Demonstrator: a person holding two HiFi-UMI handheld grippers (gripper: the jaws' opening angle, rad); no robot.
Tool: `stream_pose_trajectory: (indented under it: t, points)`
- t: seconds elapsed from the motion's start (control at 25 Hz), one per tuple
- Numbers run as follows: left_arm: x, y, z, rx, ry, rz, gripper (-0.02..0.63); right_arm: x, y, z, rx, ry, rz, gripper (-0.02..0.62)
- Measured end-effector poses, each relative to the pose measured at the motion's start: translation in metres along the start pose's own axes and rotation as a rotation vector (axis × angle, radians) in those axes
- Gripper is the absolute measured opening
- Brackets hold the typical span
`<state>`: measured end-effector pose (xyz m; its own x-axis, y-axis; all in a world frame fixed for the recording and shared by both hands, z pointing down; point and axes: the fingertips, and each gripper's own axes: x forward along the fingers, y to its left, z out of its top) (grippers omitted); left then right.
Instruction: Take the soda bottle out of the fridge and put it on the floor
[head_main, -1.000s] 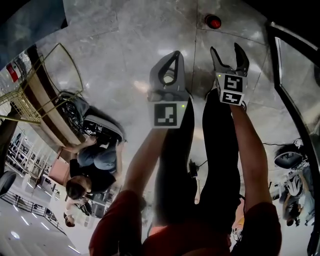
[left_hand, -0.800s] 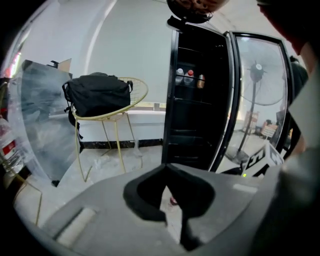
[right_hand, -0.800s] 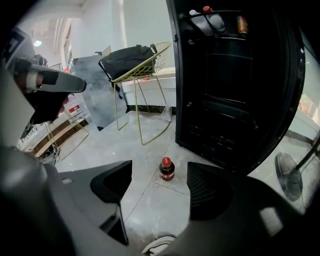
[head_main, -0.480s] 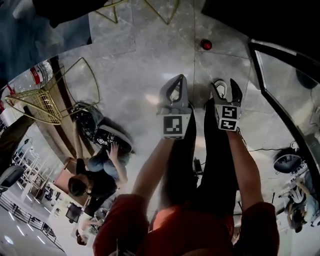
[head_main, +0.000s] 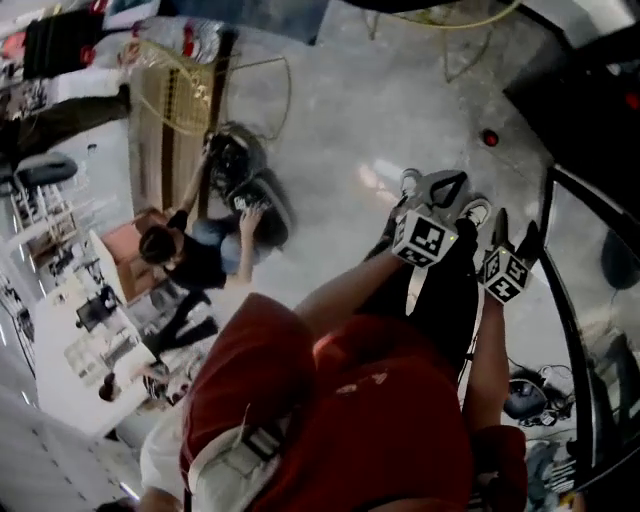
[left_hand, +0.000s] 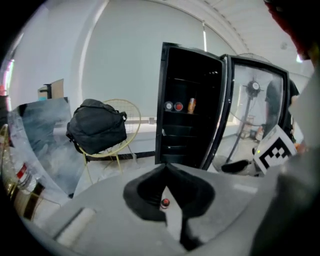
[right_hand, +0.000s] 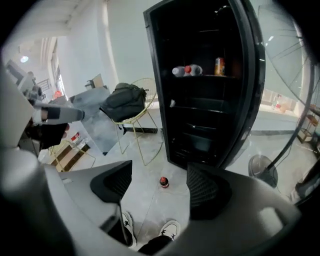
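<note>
Standing upright on the floor (right_hand: 142, 150) before the fridge (right_hand: 200, 110): a dark, red-capped soda bottle (right_hand: 163, 182); left tongs (left_hand: 166, 170) together, right tongs (right_hand: 159, 173) apart.

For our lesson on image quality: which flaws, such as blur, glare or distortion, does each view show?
Head view: motion blur, glare on the floor. Left gripper view: its fingers look soft, the fridge bows. Right gripper view: sharp, fridge interior dark.

Black backpack (left_hand: 96, 131) on wire chair (left_hand: 132, 111)
</note>
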<state>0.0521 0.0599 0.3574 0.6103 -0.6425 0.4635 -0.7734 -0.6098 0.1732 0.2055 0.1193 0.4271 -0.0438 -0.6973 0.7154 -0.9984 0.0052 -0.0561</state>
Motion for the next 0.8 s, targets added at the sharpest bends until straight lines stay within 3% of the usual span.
stream_pose_trajectory:
  t: [0.04, 0.12, 0.2, 0.32, 0.52, 0.64, 0.8]
  points:
    - [0.012, -0.007, 0.017, -0.006, -0.023, 0.008, 0.0, 0.0, -0.023, 0.019, 0.014, -0.025, -0.012, 0.33]
    - [-0.001, 0.002, 0.035, -0.045, -0.032, 0.149, 0.0, 0.009, -0.021, 0.047, -0.012, -0.024, 0.107, 0.33]
    - [-0.048, 0.029, 0.039, -0.085, -0.012, 0.337, 0.0, 0.011, 0.027, 0.064, -0.073, 0.0, 0.293, 0.33]
    - [-0.131, 0.077, 0.067, -0.066, -0.018, 0.478, 0.0, -0.019, 0.117, 0.103, -0.094, -0.062, 0.453, 0.33]
    - [-0.214, 0.062, 0.156, -0.037, -0.085, 0.434, 0.0, -0.139, 0.138, 0.182, -0.086, -0.179, 0.412, 0.33]
    - [-0.251, 0.069, 0.204, -0.022, -0.15, 0.487, 0.0, -0.172, 0.161, 0.231, -0.133, -0.251, 0.46, 0.33]
    - [-0.263, 0.067, 0.255, 0.061, -0.231, 0.487, 0.0, -0.201, 0.163, 0.282, -0.169, -0.351, 0.437, 0.33]
